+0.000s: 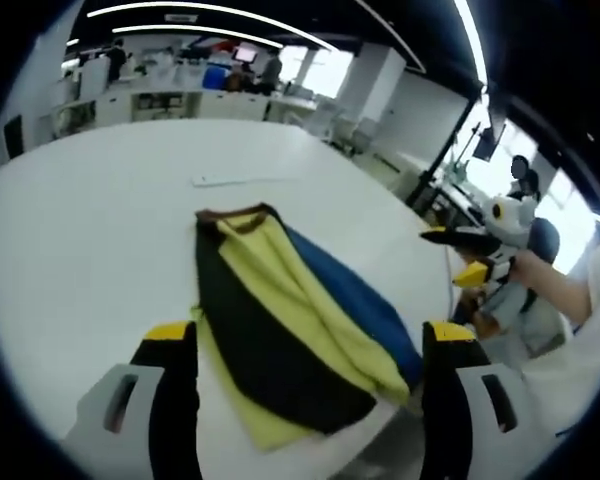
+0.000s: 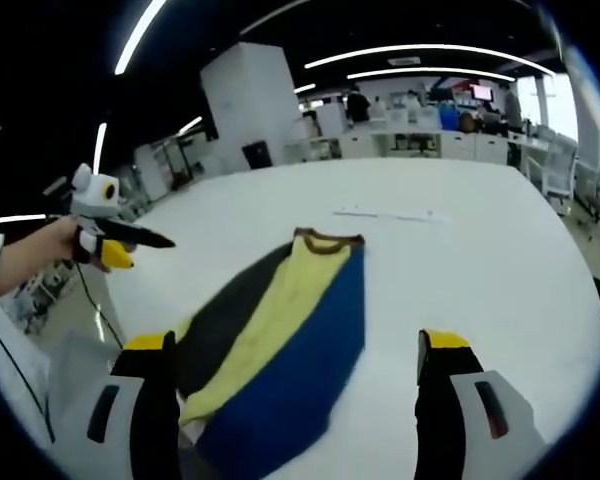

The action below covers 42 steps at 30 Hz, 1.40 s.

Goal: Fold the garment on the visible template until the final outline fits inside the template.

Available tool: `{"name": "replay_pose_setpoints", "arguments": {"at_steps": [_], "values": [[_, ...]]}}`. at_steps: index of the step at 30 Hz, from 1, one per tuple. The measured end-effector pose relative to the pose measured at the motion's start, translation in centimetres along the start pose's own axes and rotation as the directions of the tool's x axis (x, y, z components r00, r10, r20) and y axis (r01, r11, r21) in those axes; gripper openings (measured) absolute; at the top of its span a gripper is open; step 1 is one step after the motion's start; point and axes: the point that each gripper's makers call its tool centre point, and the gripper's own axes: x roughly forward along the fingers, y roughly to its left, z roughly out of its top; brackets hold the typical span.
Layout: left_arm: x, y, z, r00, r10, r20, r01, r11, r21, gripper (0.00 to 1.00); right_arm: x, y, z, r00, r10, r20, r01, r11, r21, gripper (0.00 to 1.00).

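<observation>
- Lying folded lengthwise on the white table (image 1: 90, 220), the garment (image 1: 290, 330) is seen as a long strip of black, yellow and blue bands, its brown-trimmed collar (image 1: 235, 216) at about 11 o'clock of the left gripper view and its lower hem at the near table edge.
- The left gripper (image 1: 310, 400) is held above that hem with its jaws spread wide and nothing pinched; in the right gripper view it is seen at 9 o'clock, apart from the cloth.
- The right gripper (image 2: 290, 400) is likewise held spread and empty over the blue band; in the left gripper view it is seen at 3 o'clock, carried in a hand (image 1: 540, 275) off the table's side.
- No template outline can be made out on the table, so the fit cannot be judged.
- Risk: the hem lies at or just over the table edge, so a pull towards the person is judged likely to drag the cloth off; a pinch taking only the top layer is judged likely to peel the fold open.
- A thin white strip (image 2: 390, 214) lies beyond the collar, well apart; desks and people (image 1: 270, 68) are seen far behind; nothing is seen to block either approach.
</observation>
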Motion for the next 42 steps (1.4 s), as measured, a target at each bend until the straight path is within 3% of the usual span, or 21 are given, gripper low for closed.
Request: {"name": "replay_pose_setpoints", "arguments": {"at_steps": [15, 24, 42], "values": [[-2.7, -1.6, -2.6, 1.000, 0.015, 0.006, -0.015, 1.000, -0.005, 0.99, -2.4, 0.4, -2.3, 0.999, -0.022, -0.023, 0.022, 1.000, 0.009, 1.00], [-4.7, -2.0, -4.1, 0.999, 0.031, 0.021, -0.031, 0.999, -0.041, 0.99, -4.0, 0.6, -3.8, 0.999, -0.039, -0.037, 0.040, 0.999, 0.028, 1.00], [-6.8, -2.6, -5.7, 0.998, 0.056, 0.042, -0.054, 0.997, -0.059, 0.99, -6.7, 1.8, -6.4, 0.997, -0.049, -0.064, 0.050, 0.998, 0.025, 1.00]]}}
